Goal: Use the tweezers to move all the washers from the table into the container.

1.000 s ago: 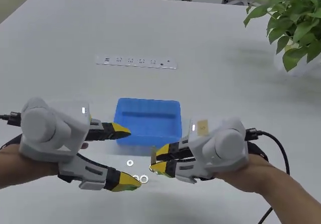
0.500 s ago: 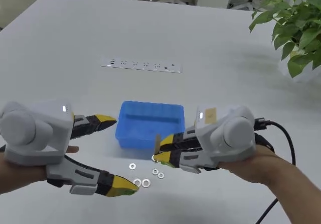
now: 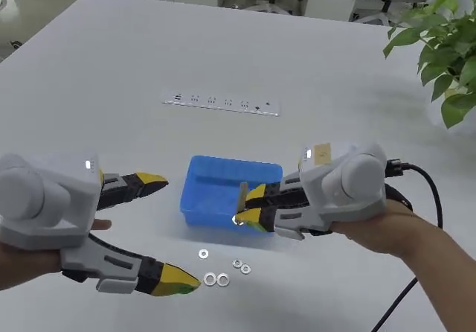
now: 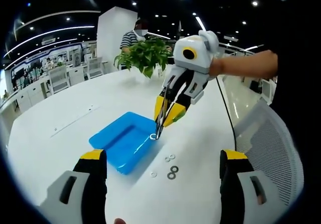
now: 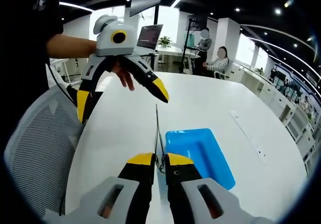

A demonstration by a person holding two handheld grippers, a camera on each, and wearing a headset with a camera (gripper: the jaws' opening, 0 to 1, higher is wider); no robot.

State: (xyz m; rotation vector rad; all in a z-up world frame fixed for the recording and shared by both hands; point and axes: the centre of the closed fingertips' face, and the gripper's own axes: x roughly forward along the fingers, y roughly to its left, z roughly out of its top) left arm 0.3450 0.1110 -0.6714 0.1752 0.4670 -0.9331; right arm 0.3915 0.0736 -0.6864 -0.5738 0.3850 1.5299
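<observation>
Five washers (image 3: 222,279) lie loose on the white table (image 3: 335,86), bunched just in front of the blue container (image 3: 216,190). That little scatter looks the same as it did half a second ago. What has changed is the right gripper (image 3: 251,207). A second back its tips were low, right by the washers; now it has come up and across toward the container. Its jaws are squeezed almost together on the tweezers (image 3: 242,198), which stick out ahead of them. The tweezers' point now hangs over the container's near wall rather than over bare table. In the left gripper view there seems to be a sixth washer (image 4: 153,136) pinched at that point, just at the container's corner, though it is tiny and I would not swear to it. The left gripper (image 3: 167,230) holds nothing, its jaws spread wide. A second ago its upper tip overlapped the container's left edge; now it stands clear of it to the left. Its lower tip sits just beside the nearest pair of washers, not touching them as far as I can tell. The whole view has also slid, since the person's head moved.
</observation>
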